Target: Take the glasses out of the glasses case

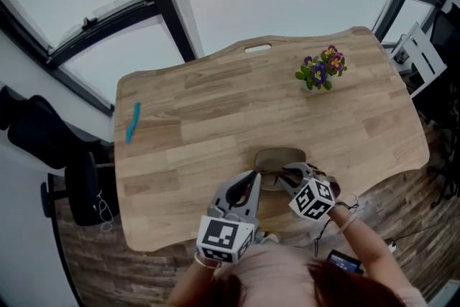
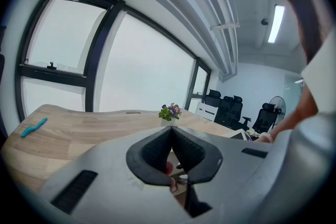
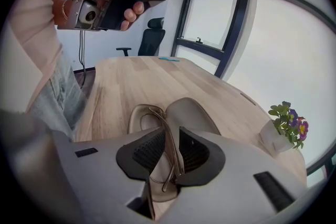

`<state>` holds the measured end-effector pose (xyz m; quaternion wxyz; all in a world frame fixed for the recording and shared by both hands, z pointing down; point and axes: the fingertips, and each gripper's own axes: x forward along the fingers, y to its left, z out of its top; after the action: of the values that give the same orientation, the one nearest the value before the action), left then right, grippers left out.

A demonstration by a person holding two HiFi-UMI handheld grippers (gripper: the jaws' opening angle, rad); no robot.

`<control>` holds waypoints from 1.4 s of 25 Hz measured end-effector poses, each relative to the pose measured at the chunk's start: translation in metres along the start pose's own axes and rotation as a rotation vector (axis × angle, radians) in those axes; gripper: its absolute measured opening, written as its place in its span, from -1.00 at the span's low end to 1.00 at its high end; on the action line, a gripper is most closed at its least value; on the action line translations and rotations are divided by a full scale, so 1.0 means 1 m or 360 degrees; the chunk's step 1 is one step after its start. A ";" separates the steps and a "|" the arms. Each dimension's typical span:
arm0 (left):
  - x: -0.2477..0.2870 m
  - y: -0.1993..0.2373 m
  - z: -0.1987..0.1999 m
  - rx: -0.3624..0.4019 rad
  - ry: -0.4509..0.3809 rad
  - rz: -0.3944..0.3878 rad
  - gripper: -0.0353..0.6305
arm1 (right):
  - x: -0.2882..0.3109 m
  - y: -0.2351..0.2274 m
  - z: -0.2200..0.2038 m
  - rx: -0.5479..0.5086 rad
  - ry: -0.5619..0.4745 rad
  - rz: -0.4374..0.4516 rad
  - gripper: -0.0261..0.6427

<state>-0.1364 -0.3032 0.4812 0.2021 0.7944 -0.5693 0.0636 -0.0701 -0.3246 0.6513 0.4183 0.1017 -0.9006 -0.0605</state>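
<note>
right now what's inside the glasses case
The open case holds thin-framed glasses, which run between the right gripper's fingers. The near end of the case's inside is covered by that gripper, so whether anything else lies there cannot be seen.

Counts: table [image 1: 215,126] x1, glasses case [image 1: 279,154] x1, glasses [image 3: 170,144] x1 pair, flower pot [image 1: 321,70] x1, teal item [image 1: 132,121] x1. Grippers x2: left gripper [image 1: 253,180], right gripper [image 1: 286,172]. Background: standing fan [image 2: 277,105] x1, black office chairs [image 2: 265,115] at least 3.
</note>
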 end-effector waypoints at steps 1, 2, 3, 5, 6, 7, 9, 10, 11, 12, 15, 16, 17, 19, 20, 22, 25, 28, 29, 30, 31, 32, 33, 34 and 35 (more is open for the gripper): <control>0.001 0.001 -0.001 -0.0002 0.0003 0.0002 -0.89 | 0.002 0.000 -0.002 -0.0005 0.0015 0.0004 -0.72; 0.001 0.002 -0.001 -0.0004 0.0005 0.0003 -0.89 | 0.004 0.000 -0.004 -0.0009 0.0027 0.0008 -0.71; 0.001 0.003 -0.002 -0.0006 0.0006 0.0004 -0.89 | 0.006 0.000 -0.006 -0.0011 0.0038 0.0013 -0.71; 0.003 0.005 -0.003 -0.0009 0.0008 0.0009 -0.89 | 0.010 -0.001 -0.008 -0.0016 0.0054 0.0023 -0.71; 0.004 0.006 -0.003 -0.0011 0.0010 0.0013 -0.89 | 0.012 -0.002 -0.008 -0.0020 0.0061 0.0028 -0.71; 0.005 0.007 -0.004 -0.0015 0.0014 0.0017 -0.89 | 0.013 -0.002 -0.009 -0.0025 0.0068 0.0034 -0.71; 0.006 0.009 -0.005 -0.0021 0.0025 0.0028 -0.89 | 0.016 -0.002 -0.011 -0.0034 0.0082 0.0055 -0.71; 0.006 0.009 -0.006 -0.0024 0.0029 0.0031 -0.89 | 0.017 -0.001 -0.012 -0.0039 0.0091 0.0068 -0.71; 0.007 0.010 -0.006 -0.0028 0.0032 0.0034 -0.89 | 0.018 0.000 -0.014 -0.0045 0.0102 0.0080 -0.71; 0.007 0.010 -0.006 -0.0031 0.0034 0.0036 -0.89 | 0.020 0.000 -0.015 -0.0053 0.0112 0.0090 -0.71; 0.008 0.012 -0.008 -0.0038 0.0042 0.0043 -0.89 | 0.024 0.000 -0.018 -0.0067 0.0138 0.0102 -0.72; 0.008 0.013 -0.008 -0.0041 0.0043 0.0045 -0.89 | 0.026 0.000 -0.019 -0.0075 0.0145 0.0105 -0.73; 0.008 0.014 -0.009 -0.0043 0.0044 0.0048 -0.89 | 0.027 0.000 -0.019 -0.0091 0.0153 0.0110 -0.74; 0.008 0.016 -0.010 -0.0046 0.0047 0.0051 -0.89 | 0.029 0.001 -0.019 -0.0134 0.0166 0.0125 -0.78; 0.009 0.016 -0.010 -0.0047 0.0048 0.0052 -0.89 | 0.030 0.002 -0.019 -0.0151 0.0171 0.0135 -0.81; 0.009 0.017 -0.011 -0.0050 0.0048 0.0053 -0.89 | 0.032 0.004 -0.020 -0.0164 0.0176 0.0152 -0.85; 0.010 0.018 -0.010 -0.0057 0.0047 0.0058 -0.89 | 0.032 0.004 -0.020 -0.0177 0.0174 0.0180 -0.86; 0.009 0.020 -0.009 -0.0057 0.0047 0.0065 -0.89 | 0.031 0.005 -0.019 -0.0217 0.0169 0.0208 -0.87; 0.009 0.021 -0.009 -0.0055 0.0048 0.0068 -0.89 | 0.031 0.006 -0.019 -0.0233 0.0163 0.0213 -0.88; 0.009 0.022 -0.008 -0.0053 0.0048 0.0070 -0.89 | 0.031 0.006 -0.018 -0.0247 0.0154 0.0214 -0.88; 0.010 0.022 -0.008 -0.0051 0.0046 0.0071 -0.89 | 0.030 0.006 -0.017 -0.0261 0.0146 0.0210 -0.88; 0.010 0.022 -0.007 -0.0050 0.0043 0.0071 -0.89 | 0.030 0.005 -0.017 -0.0275 0.0138 0.0203 -0.88; 0.010 0.022 -0.006 -0.0049 0.0038 0.0069 -0.89 | 0.029 0.005 -0.016 -0.0289 0.0132 0.0194 -0.88; 0.010 0.022 -0.006 -0.0049 0.0032 0.0067 -0.89 | 0.028 0.005 -0.016 -0.0300 0.0126 0.0187 -0.88; 0.009 0.022 -0.006 -0.0048 0.0027 0.0066 -0.89 | 0.028 0.005 -0.015 -0.0307 0.0120 0.0182 -0.89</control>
<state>-0.1528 -0.3151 0.4948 0.2177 0.7787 -0.5848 0.0659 -0.0762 -0.3265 0.6826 0.4624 0.0117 -0.8785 -0.1192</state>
